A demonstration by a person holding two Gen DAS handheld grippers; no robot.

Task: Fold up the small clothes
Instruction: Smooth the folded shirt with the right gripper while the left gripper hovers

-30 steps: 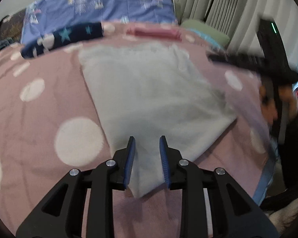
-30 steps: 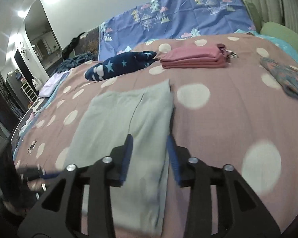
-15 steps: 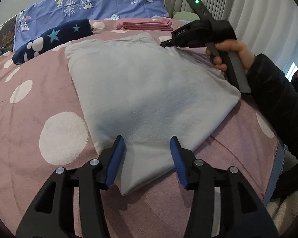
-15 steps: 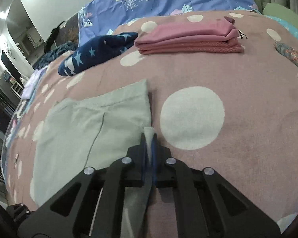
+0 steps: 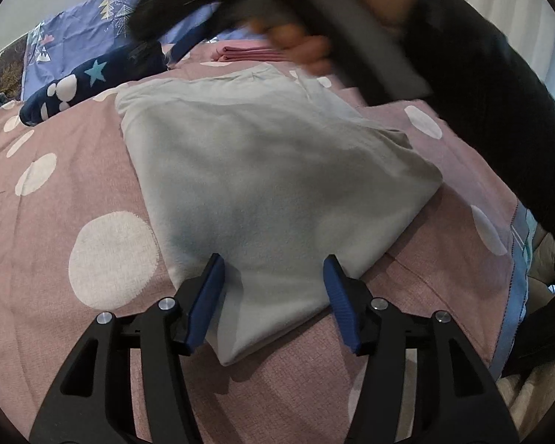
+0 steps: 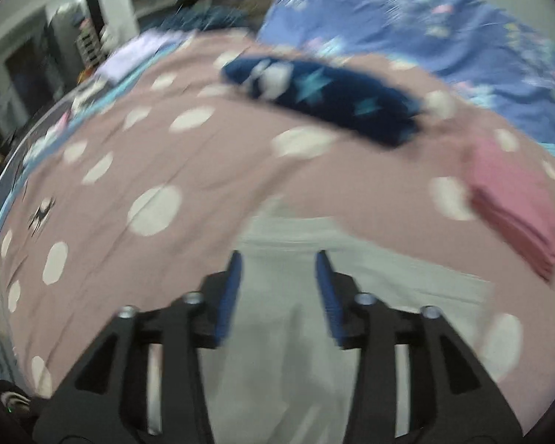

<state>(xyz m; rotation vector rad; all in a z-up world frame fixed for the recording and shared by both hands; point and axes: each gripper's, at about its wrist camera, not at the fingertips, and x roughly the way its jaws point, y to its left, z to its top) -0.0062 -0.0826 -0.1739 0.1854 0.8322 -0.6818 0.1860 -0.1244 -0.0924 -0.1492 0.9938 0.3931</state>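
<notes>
Left claw (image 5: 273, 296): jaws apart and have just been opening; the near corner of the grey cloth (image 5: 270, 170) lies between the blue pads (image 5: 207, 303), not pinched.
Right claw (image 6: 277, 296): jaws apart and have just been opening; it holds nothing. This view is blurry.
Grey cloth: folded flat on the bed (image 5: 66, 192), under and just ahead of both claws.
Hand (image 5: 314, 48): seen above the far side of the cloth from the left claw, blurred, in a black sleeve (image 5: 499, 118).
Star cloth (image 6: 325, 100): far ahead of the right claw, on the bed.
Pink pile (image 6: 514, 203): ahead and to the right of the right claw, near the grey cloth.
Blue sheet (image 6: 425, 22): behind the star cloth.
</notes>
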